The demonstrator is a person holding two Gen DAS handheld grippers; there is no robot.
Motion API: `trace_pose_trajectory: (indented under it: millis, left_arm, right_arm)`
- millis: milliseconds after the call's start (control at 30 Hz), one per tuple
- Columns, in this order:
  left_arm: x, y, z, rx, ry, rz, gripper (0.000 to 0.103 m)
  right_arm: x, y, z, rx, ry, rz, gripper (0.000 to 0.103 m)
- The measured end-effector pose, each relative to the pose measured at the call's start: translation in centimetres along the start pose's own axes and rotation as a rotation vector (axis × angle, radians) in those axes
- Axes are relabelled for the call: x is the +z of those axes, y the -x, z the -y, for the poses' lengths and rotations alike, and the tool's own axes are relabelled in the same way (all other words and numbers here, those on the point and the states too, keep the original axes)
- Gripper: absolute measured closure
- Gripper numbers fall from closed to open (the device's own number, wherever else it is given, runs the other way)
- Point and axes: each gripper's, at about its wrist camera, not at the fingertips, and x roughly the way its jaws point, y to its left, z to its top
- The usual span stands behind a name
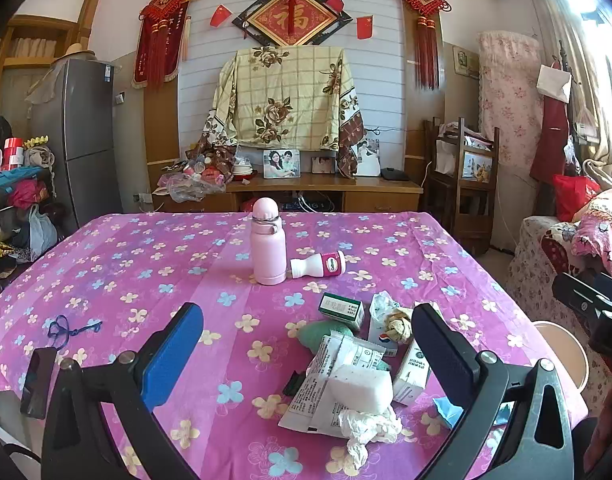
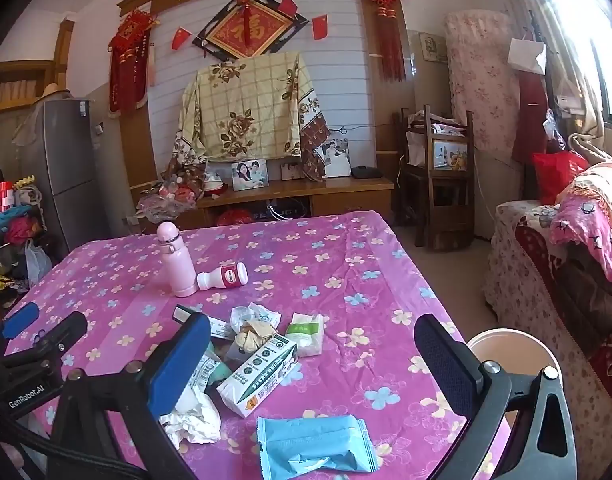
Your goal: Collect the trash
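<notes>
Near the table's near edge, left wrist view: trash heap sits just ahead of the left gripper [image 1: 306,354], jaws spread fully wide, nothing between the pads. White foam block [image 1: 360,388] on a printed wrapper [image 1: 326,392], crumpled tissue [image 1: 370,426] closest, green box [image 1: 342,309] further in; all lie right of centre, nearer the right finger. Pink bottle [image 1: 268,246] upright mid-table, small white bottle [image 1: 318,265] on its side touching it, long axis across the table. Right wrist view: right gripper [image 2: 312,360] also wide open and empty, tilted down over the near right corner. Blue wrapper [image 2: 316,446] lies flat right between the fingers, long axis crosswise; carton [image 2: 258,376] angled beside it. Bin [image 2: 514,354] off the right edge, by the right finger. Right hand looks nearer the blue wrapper and the bin; likely first pick.
</notes>
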Motion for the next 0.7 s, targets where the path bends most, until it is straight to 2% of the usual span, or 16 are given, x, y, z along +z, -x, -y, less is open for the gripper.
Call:
trace_pose_trajectory:
  millis: [700]
  left_arm:
    - [-0.25,0.0,-0.16,0.006,0.003,0.002,0.0]
  right_arm:
    - [-0.1,-0.13,0.16,-0.003,-0.002,-0.01,0.0]
